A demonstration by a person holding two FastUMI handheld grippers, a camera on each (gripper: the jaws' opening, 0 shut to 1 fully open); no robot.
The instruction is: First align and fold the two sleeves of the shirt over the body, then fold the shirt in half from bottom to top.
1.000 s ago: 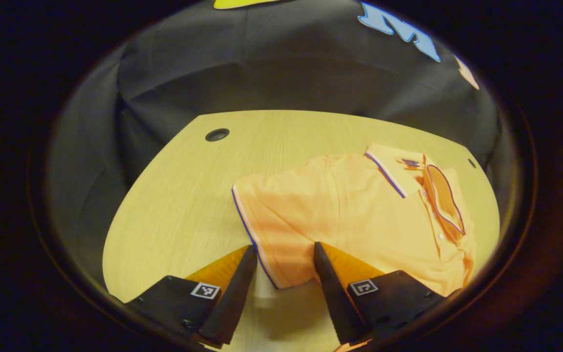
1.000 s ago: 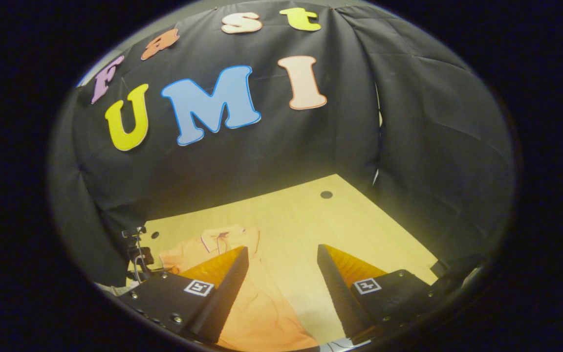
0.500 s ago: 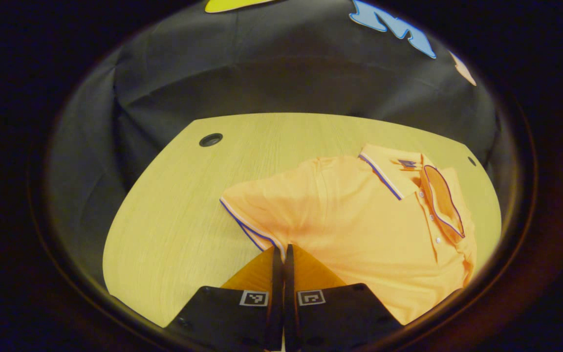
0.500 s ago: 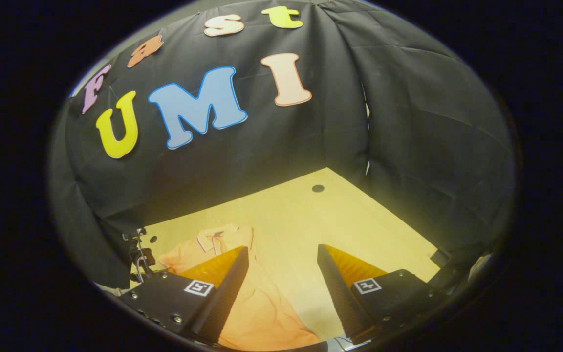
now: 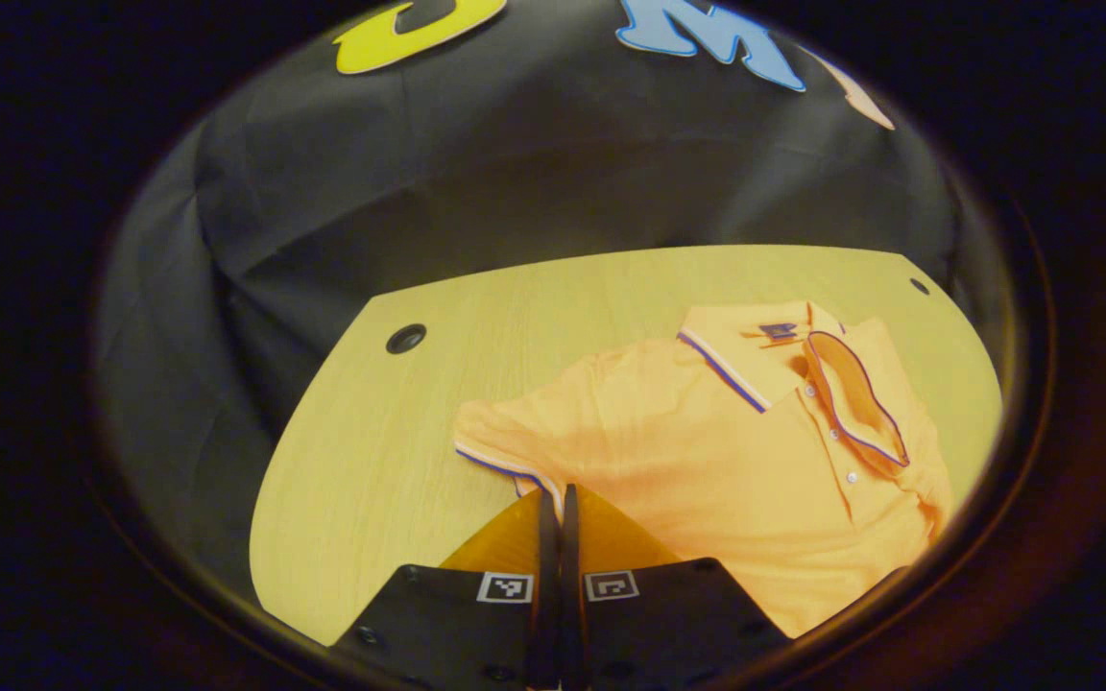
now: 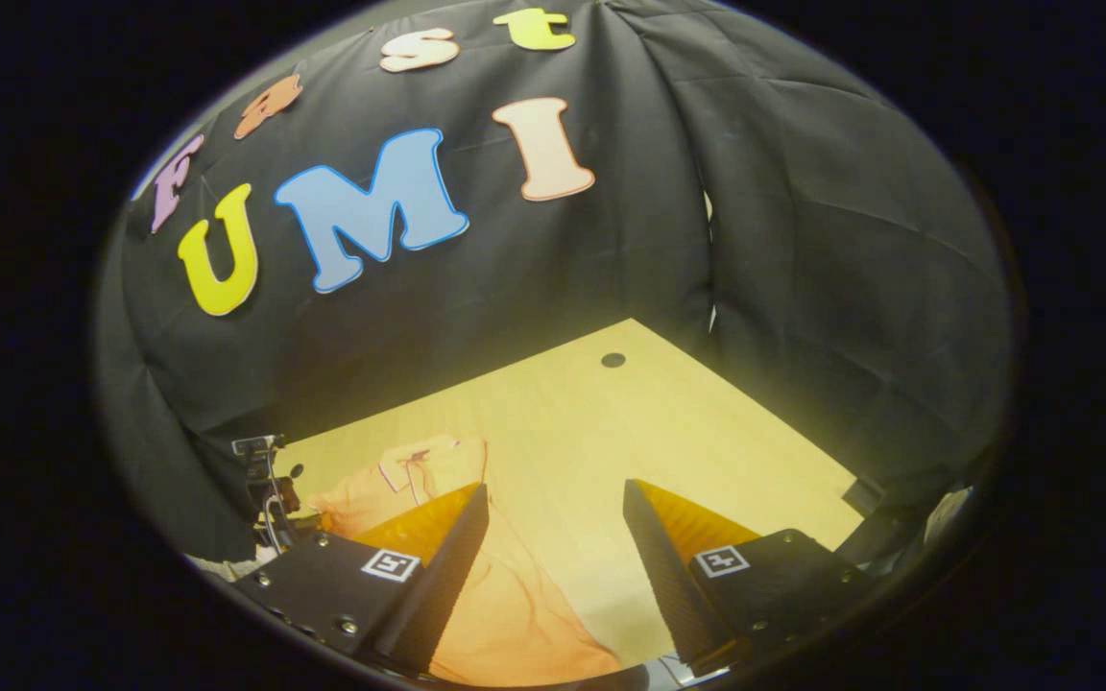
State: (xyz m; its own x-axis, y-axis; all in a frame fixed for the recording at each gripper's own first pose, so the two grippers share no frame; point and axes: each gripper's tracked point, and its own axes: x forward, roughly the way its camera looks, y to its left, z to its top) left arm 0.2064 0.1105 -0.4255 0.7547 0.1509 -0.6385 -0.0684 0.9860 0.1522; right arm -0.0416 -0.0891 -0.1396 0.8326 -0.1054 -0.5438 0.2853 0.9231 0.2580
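Note:
An orange polo shirt [image 5: 735,461] with blue-and-white trim lies on the light wooden table [image 5: 371,451], collar [image 5: 803,369] toward the far right. My left gripper [image 5: 555,494] is shut on the striped cuff of the near sleeve [image 5: 505,441], which is lifted and bunched off the table. In the right gripper view the same shirt [image 6: 505,614] lies at lower left, collar end farther off. My right gripper [image 6: 553,499] hangs open above the shirt's edge and the bare table, nothing between its fingers.
Black cloth walls close in the table on the far and side edges. A round cable hole [image 5: 406,338] sits at the far left of the table, another hole [image 6: 613,360] near the far corner. The other gripper's hardware [image 6: 265,489] shows at the left.
My left gripper closed on the sleeve cuff and has lifted it, drawing the sleeve up and inward. The right gripper stayed open and drifted slightly.

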